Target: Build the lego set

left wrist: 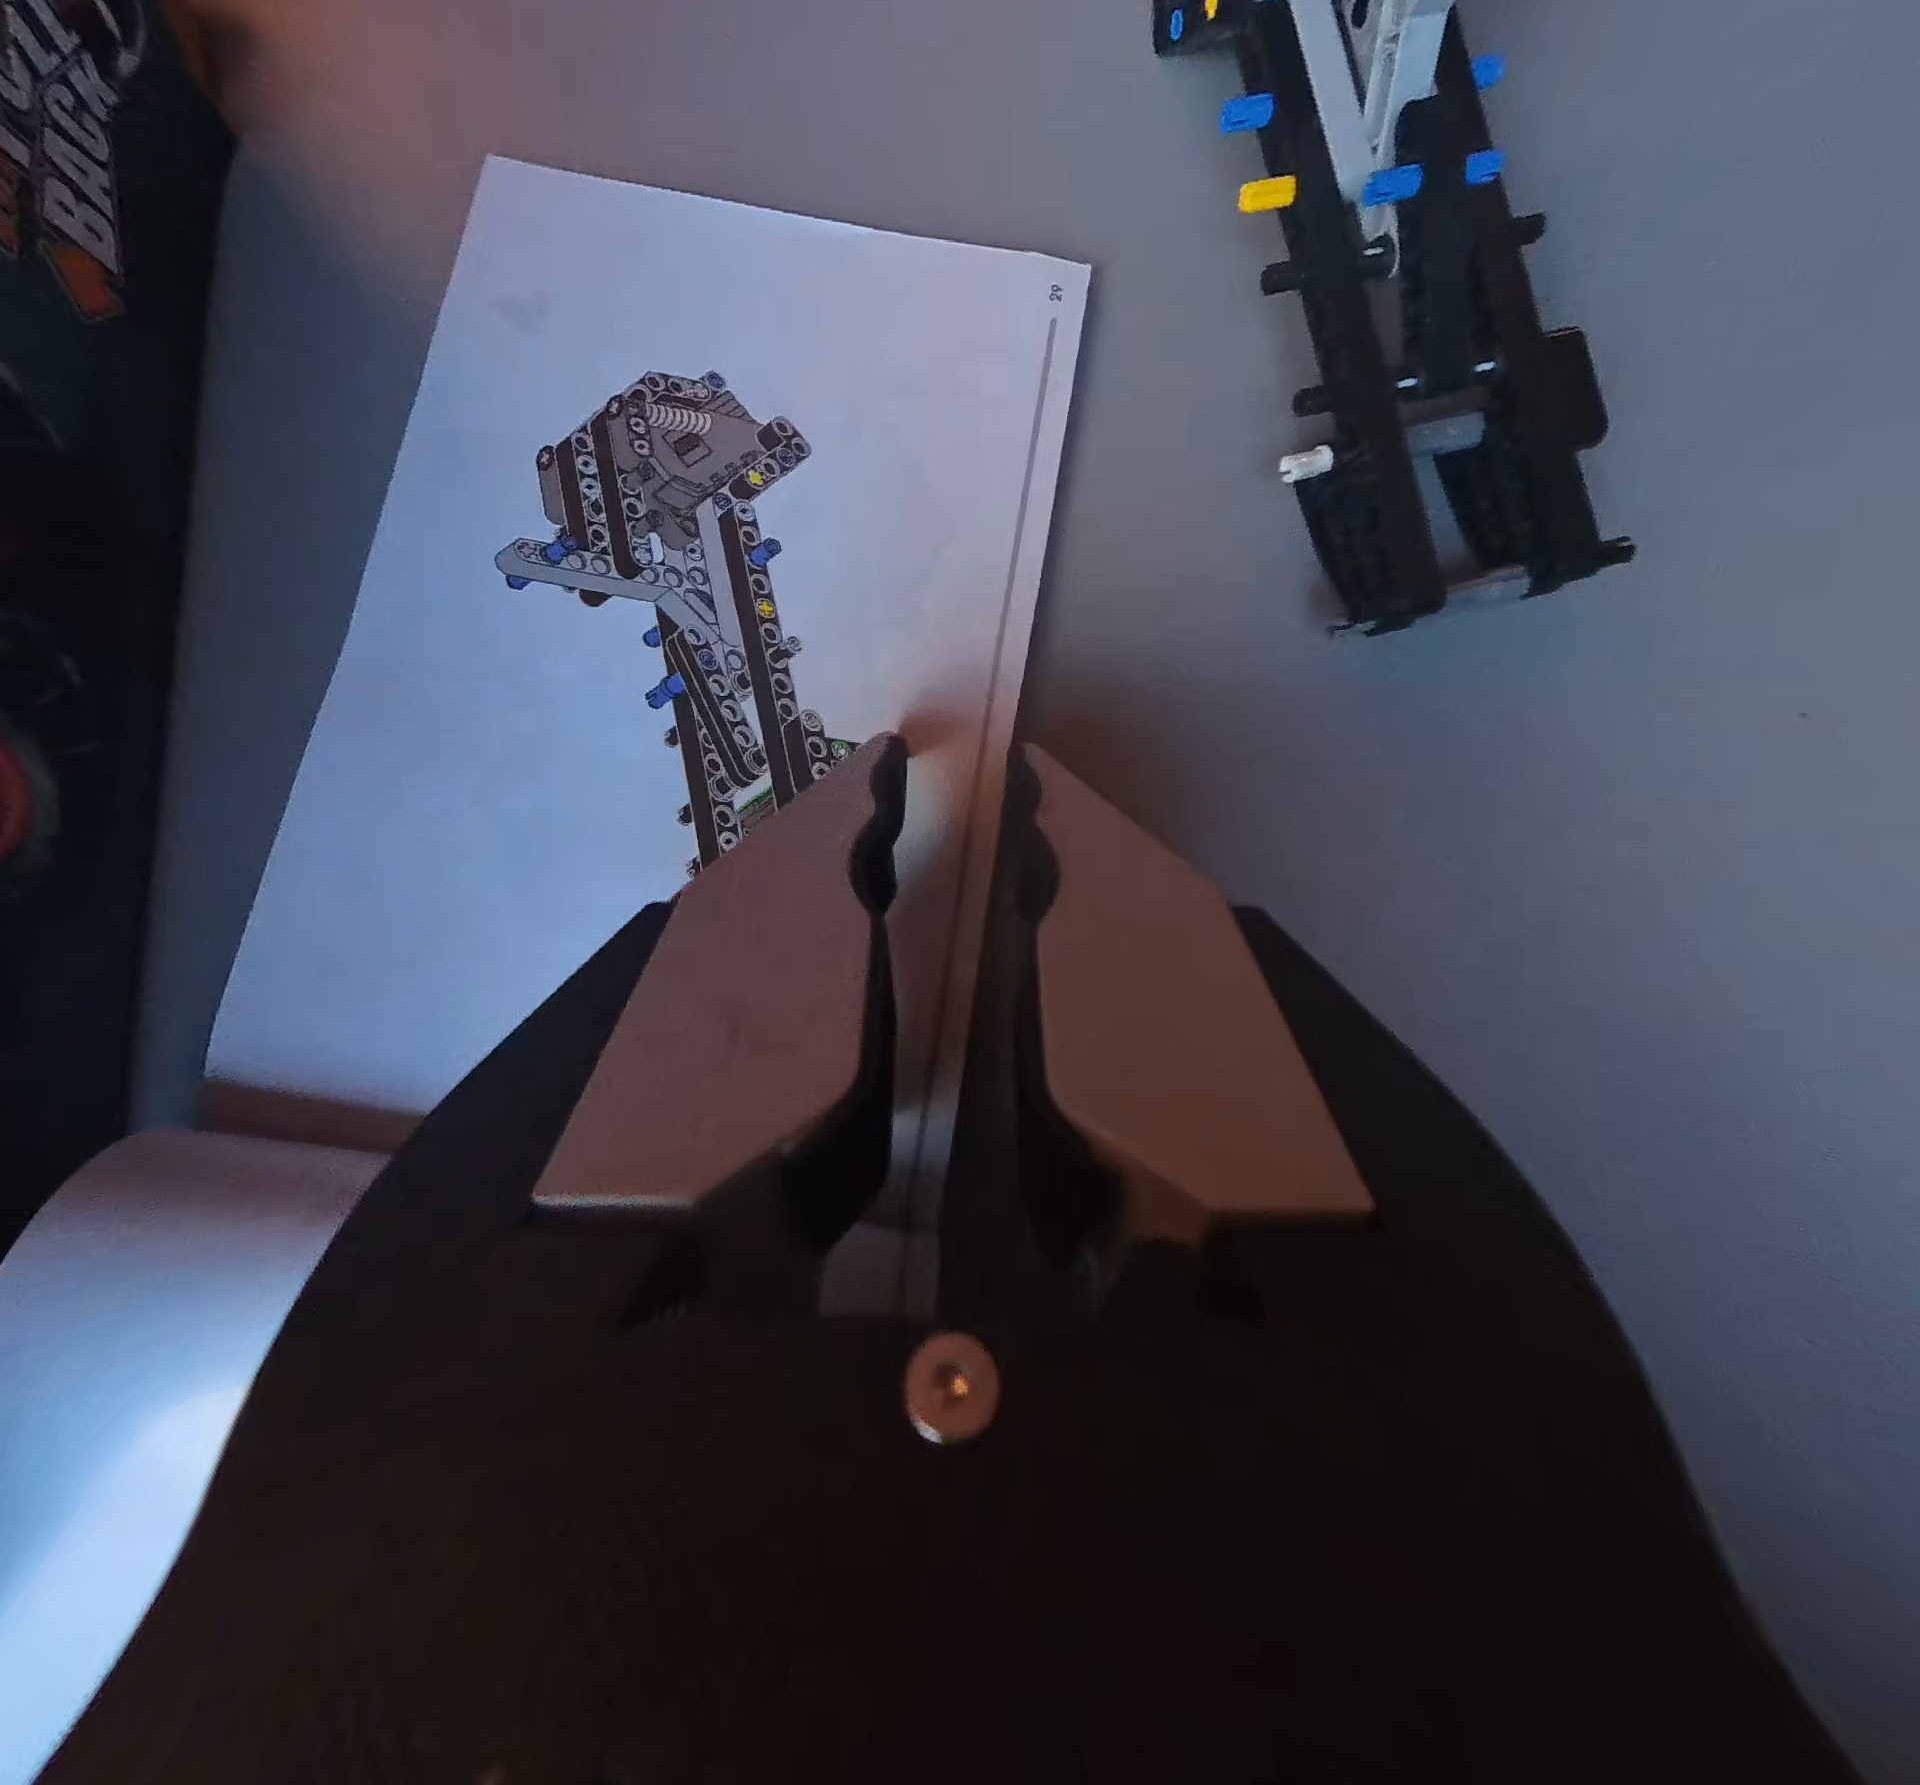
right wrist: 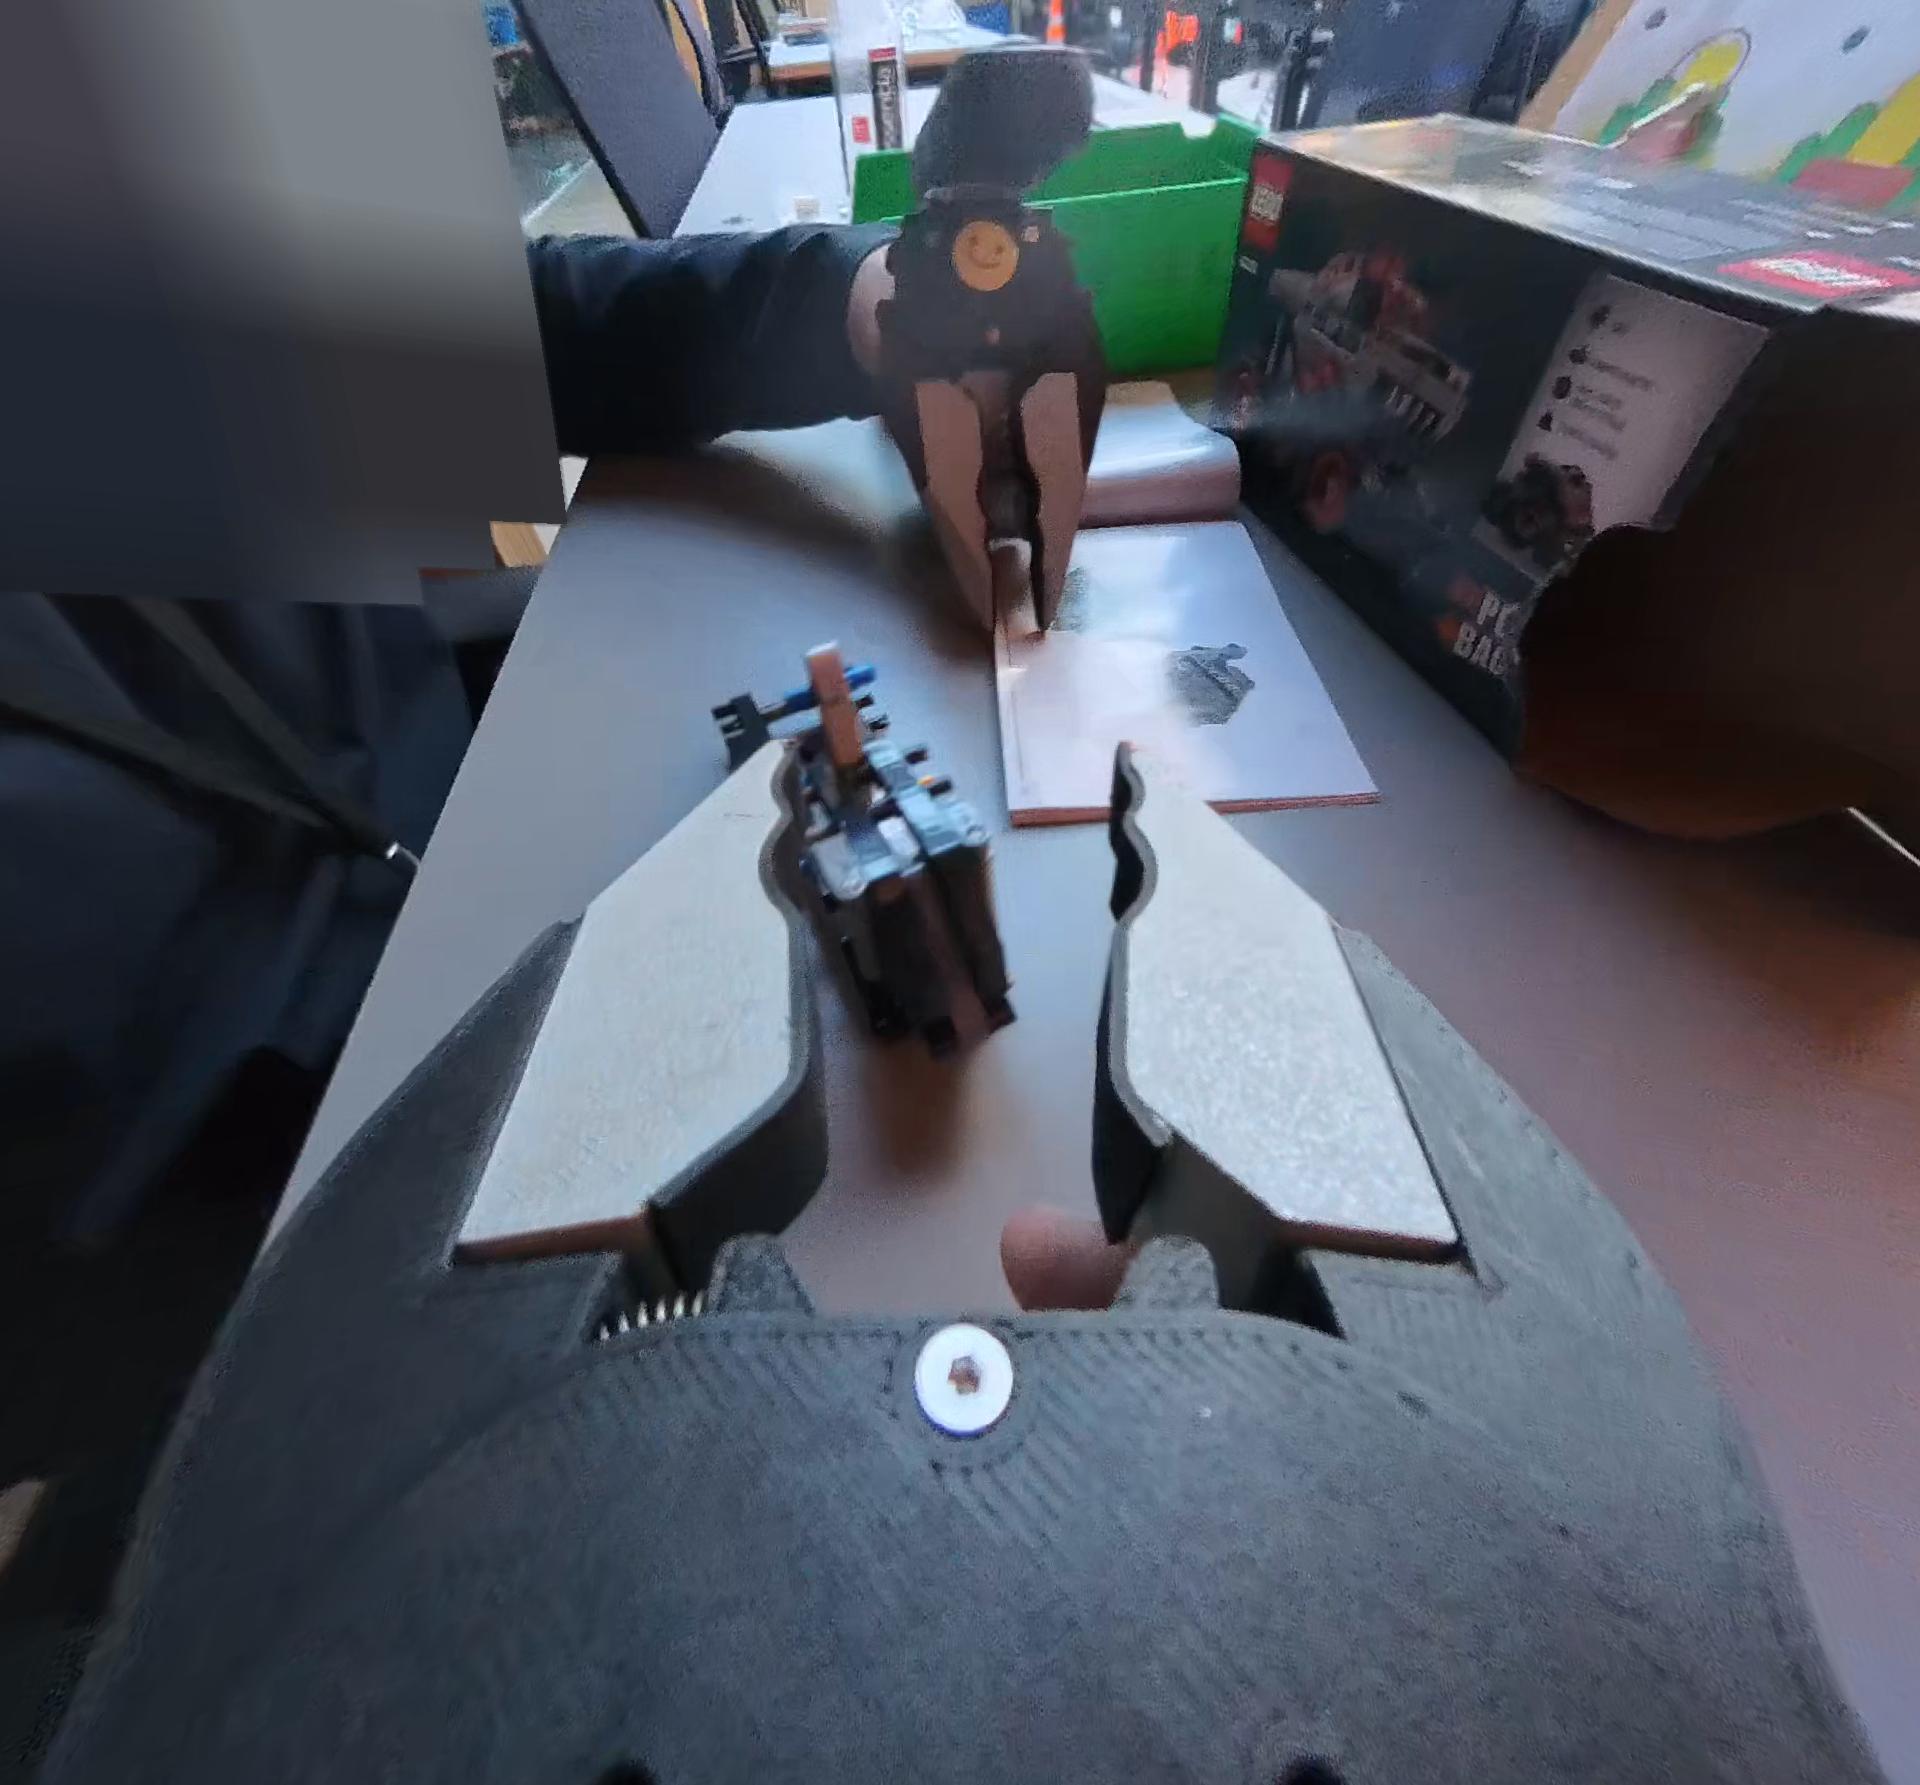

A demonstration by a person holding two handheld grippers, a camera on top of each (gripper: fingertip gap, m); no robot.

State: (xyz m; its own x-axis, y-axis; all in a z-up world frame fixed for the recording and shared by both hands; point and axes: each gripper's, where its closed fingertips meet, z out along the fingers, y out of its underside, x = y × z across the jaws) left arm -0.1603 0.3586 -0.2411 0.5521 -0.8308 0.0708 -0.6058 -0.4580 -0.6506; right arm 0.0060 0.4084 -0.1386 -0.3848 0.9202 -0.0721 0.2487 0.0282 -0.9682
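While the green bin [right wrist: 1132, 260] hides its contents, the set's box [right wrist: 1507, 447] gapes open.

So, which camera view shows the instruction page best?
The left wrist view: it looks down on the page, so the build drawing is clear, with the left gripper over its edge. The right wrist view shows the page only at a low angle and blurred.
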